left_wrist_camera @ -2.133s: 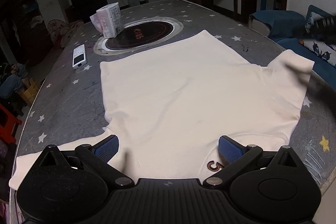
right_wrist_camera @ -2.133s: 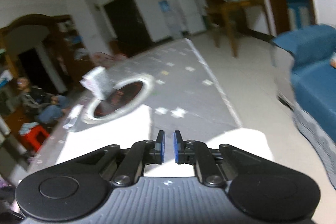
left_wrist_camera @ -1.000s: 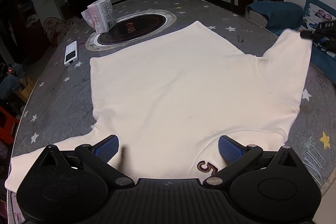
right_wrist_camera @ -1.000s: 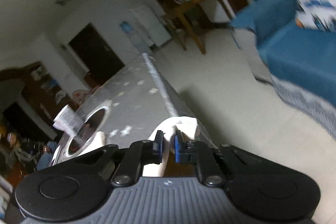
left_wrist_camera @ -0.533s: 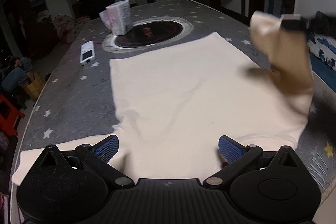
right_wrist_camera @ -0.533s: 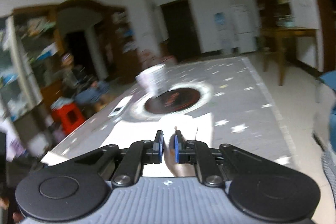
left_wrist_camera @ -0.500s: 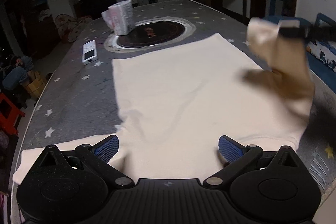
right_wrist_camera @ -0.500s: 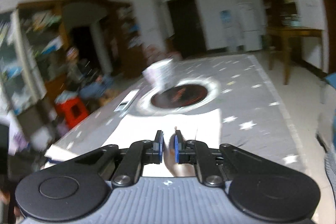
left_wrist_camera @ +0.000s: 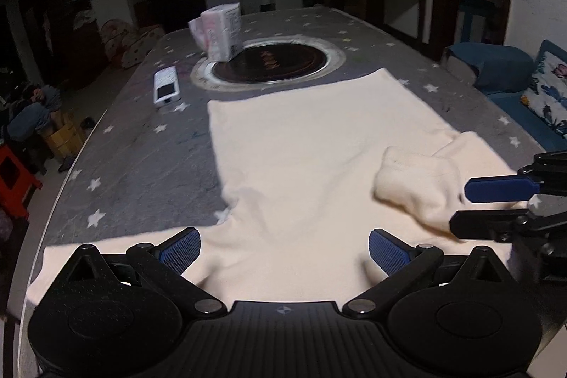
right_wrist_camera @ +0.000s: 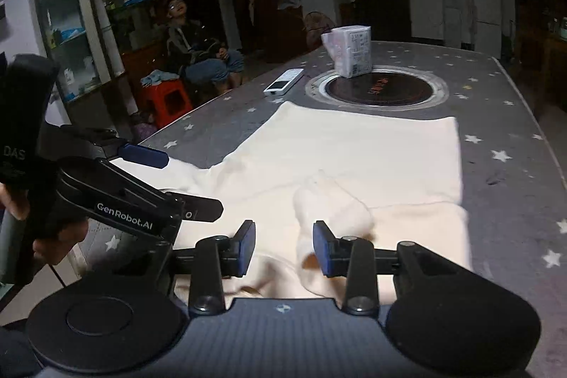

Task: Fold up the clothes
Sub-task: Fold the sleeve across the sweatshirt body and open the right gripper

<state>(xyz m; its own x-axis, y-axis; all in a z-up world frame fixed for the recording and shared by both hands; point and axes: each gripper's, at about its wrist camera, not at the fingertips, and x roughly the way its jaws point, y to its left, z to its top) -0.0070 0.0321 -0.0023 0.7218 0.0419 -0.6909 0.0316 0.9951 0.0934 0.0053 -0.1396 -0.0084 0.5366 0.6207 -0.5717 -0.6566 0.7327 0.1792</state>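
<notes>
A cream T-shirt (left_wrist_camera: 304, 144) lies flat on the grey star-patterned table (left_wrist_camera: 141, 144). Its right sleeve (left_wrist_camera: 414, 179) is folded inward and rests crumpled on the shirt body. My right gripper (right_wrist_camera: 285, 247) hovers low over that sleeve (right_wrist_camera: 329, 211); its jaws are opening, with loose sleeve fabric between them and the pads not pressing on it. In the left wrist view the right gripper (left_wrist_camera: 492, 206) comes in from the right edge. My left gripper (left_wrist_camera: 283, 250) stands wide open above the collar end of the shirt, holding nothing. The other sleeve (left_wrist_camera: 88, 254) lies spread out at the near left.
Beyond the shirt are a round black hob inset (left_wrist_camera: 269, 64), a tissue pack (left_wrist_camera: 219, 34) and a white remote (left_wrist_camera: 165, 89). A blue sofa (left_wrist_camera: 496, 69) stands past the table's right edge. A person (right_wrist_camera: 198, 55) sits by a red stool (right_wrist_camera: 166, 98) on the left.
The right gripper lifted the right sleeve, carried it inward over the shirt and laid it down, and its jaws have come apart. The left gripper stayed open and about in place.
</notes>
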